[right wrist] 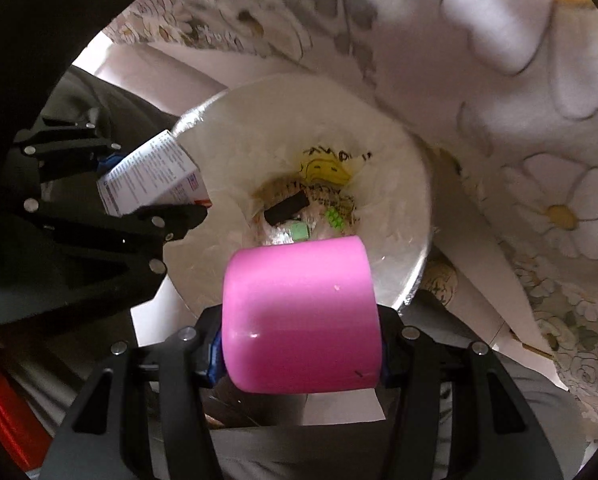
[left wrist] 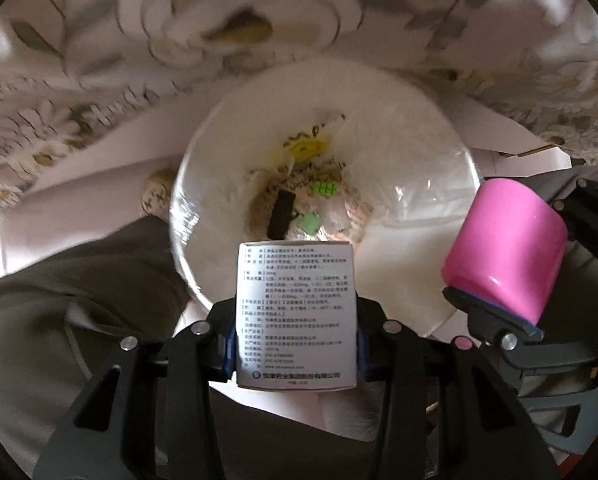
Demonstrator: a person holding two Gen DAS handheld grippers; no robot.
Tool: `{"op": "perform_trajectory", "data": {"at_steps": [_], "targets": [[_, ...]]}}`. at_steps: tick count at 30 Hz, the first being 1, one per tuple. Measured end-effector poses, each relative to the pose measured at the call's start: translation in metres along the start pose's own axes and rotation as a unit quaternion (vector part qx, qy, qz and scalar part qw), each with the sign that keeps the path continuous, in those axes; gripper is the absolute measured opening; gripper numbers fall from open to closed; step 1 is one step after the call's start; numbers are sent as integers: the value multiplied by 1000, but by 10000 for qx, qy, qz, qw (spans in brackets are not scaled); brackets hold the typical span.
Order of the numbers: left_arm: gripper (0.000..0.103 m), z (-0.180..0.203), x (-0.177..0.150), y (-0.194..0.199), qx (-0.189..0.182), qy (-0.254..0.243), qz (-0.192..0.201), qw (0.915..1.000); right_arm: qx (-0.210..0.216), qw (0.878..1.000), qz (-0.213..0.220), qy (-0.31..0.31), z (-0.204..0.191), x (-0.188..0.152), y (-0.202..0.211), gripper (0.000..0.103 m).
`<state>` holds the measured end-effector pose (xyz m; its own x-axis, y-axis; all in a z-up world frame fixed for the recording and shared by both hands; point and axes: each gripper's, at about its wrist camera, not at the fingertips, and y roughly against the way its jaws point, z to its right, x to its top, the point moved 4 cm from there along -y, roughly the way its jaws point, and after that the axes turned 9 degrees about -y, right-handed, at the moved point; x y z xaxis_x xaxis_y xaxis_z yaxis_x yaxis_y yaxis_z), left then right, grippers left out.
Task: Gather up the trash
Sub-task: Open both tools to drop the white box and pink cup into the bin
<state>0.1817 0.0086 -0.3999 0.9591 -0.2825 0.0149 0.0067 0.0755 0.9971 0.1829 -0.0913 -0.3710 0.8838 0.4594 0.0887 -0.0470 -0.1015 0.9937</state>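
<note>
Pink cup [right wrist: 301, 316] clenched by right fingers [right wrist: 391, 344], printed box [left wrist: 297, 316] by left fingers [left wrist: 227, 344], seemingly above lined bin [left wrist: 411, 128].

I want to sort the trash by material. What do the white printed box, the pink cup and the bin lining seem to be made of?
White printed box: thin matte cardboard, judging by sharp folded edges and printed text.
Pink cup: probably smooth plastic; even colour with a soft sheen and small highlights.
Bin lining: thin clear plastic film; glossy wrinkles, and it lets the white wall show through.
</note>
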Motion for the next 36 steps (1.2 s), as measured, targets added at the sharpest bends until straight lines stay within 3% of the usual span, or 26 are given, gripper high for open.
{"op": "perform_trajectory", "data": {"at_steps": [17, 31, 33, 36], "targets": [[43, -11, 14, -51, -379, 748, -450, 9955, 142, 9956, -833, -408, 6, 11, -60, 56], [44, -10, 16, -66, -472, 823, -663, 9933, 157, 9883, -1272, -833, 14, 13, -86, 56], [46, -8, 17, -65, -447, 755, -634, 9941, 138, 9873, -1315, -877, 15, 12, -87, 57], [56, -7, 18, -63, -444, 704, -597, 9947, 140, 9860, -1307, -1027, 19, 13, -87, 66]]}}
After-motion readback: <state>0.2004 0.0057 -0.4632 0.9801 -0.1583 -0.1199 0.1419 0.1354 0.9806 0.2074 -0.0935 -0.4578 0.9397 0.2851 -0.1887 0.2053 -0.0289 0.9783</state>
